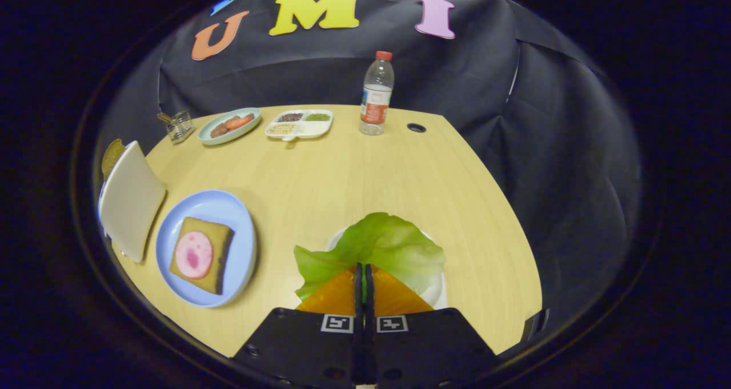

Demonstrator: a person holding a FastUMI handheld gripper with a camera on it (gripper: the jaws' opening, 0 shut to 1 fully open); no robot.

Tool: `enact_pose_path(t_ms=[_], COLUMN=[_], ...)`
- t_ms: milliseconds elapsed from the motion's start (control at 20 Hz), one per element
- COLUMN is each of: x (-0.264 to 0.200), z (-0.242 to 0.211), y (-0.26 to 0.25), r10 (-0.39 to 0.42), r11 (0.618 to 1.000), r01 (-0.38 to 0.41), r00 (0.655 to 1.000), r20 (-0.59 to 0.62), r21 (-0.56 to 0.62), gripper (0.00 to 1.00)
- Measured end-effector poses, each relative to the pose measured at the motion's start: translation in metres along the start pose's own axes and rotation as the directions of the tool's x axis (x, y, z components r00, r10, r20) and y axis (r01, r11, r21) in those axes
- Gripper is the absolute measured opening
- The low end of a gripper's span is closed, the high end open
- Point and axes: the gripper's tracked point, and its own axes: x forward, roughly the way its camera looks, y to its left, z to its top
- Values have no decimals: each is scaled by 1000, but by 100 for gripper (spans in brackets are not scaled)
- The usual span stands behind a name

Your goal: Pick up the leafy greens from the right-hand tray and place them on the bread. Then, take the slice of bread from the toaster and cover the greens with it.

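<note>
A green lettuce leaf (380, 246) spreads out just ahead of my fingers, over the white right-hand tray (435, 293). My gripper (364, 270) is shut, with the leaf's near edge pinched between both fingers. I cannot tell whether the leaf is off the tray. To the left, a blue plate (228, 206) holds a slice of bread (220, 237) topped with a round pink slice of meat (193, 255). Left of the plate stands the white toaster (130, 197), with a brown slice of bread (112, 155) sticking out behind it.
At the table's far side stand a water bottle (376, 95), a divided white dish of grains (299, 124), a pale green plate of food (229, 125) and a small clear holder (178, 125). A cable hole (416, 128) lies right of the bottle. The table edge curves close on the right.
</note>
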Motion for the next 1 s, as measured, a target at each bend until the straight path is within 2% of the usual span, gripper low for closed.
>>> enact_pose_path(t_ms=[300,550,850,900,1000], x=[-16,-2,12,10,9], z=[12,5,-17,-17,-17], y=[119,182,218,221,222], r10=[138,166,174,182,183], r11=[984,973,968,966,967], r01=[-136,-170,-192,-202,-201], r00=[990,985,977,975,976], r20=[6,-37,-123,-131,-120], r21=[-111,-154,-159,-159,-156], gripper=[0,0,3,19,30])
